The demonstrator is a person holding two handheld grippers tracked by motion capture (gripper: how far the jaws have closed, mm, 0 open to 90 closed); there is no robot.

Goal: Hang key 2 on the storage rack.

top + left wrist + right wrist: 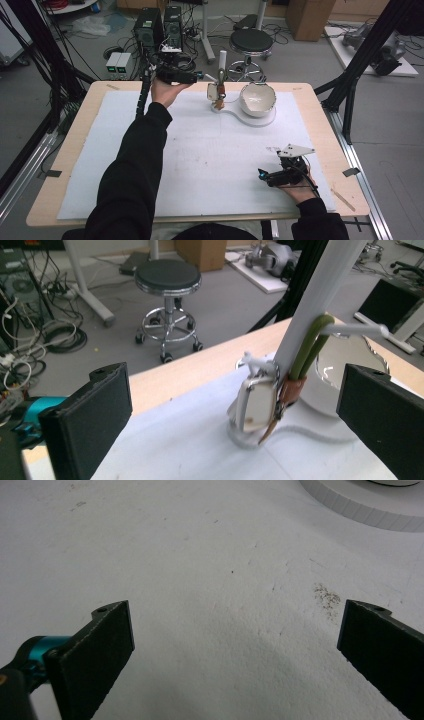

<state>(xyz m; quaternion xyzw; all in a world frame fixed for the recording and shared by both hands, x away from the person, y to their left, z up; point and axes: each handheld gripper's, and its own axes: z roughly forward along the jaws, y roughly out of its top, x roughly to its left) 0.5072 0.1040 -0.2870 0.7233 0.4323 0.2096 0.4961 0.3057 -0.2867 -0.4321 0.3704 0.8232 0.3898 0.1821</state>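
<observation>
White stand (222, 65) sits just ahead of left claw (202, 76), jaws apart; right claw (264, 173) likewise apart over the bench (75, 145).

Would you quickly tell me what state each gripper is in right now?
Left gripper: open, holding nothing; the white stand sits ahead of its jaws.
Right gripper: open, holding nothing, over the white mat.

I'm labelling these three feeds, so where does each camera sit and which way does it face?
High view: above the person's side, looking forward and down on the table; both forearms, left gripper, right gripper.
Left gripper view: on that gripper, facing the white stand; open black jaws.
Right gripper view: low, facing the white mat; open jaws.
Shared: high and left views show the stand.
</observation>
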